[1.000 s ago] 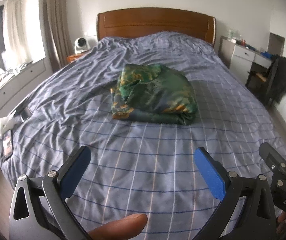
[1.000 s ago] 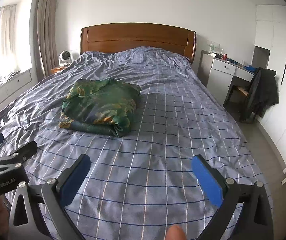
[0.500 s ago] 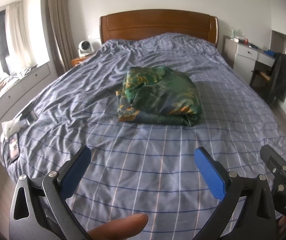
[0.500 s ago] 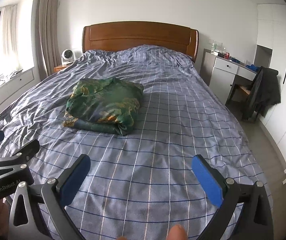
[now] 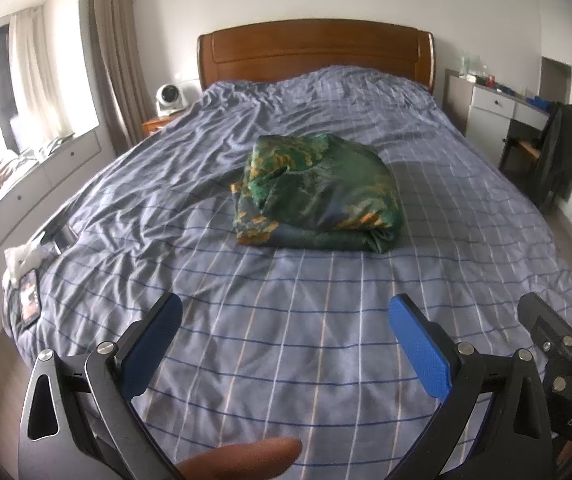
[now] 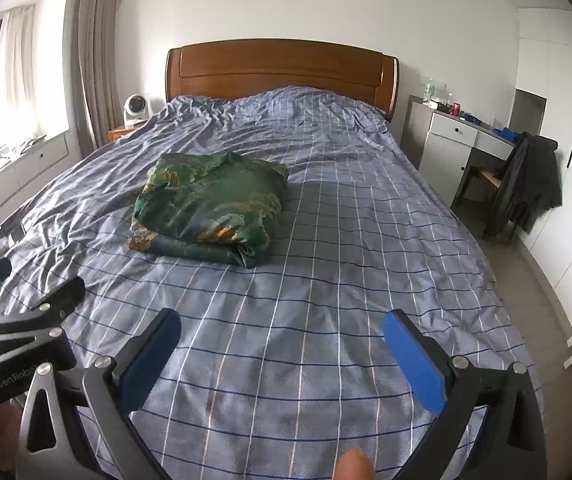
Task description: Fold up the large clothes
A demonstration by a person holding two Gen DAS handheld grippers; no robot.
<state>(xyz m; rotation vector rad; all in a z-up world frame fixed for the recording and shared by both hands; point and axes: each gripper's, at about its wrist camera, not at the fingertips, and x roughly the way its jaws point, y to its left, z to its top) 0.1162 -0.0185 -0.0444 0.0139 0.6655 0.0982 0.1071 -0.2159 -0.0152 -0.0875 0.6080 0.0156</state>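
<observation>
The green patterned satin garment lies folded in a compact bundle on the blue checked bed, well apart from both empty grippers, left gripper and right gripper, whose fingers are spread wide, so folding looks finished and any next move calls only for tidying.

- Your left gripper hangs above the foot of the bed, its blue pads spread wide with nothing between them.
- The folded green garment lies mid-bed, well apart from the fingers.
- Your fingertip shows at the bottom edge.
- Part of your right gripper juts in at the right edge.
- A phone lies at the bed's left edge.
</observation>
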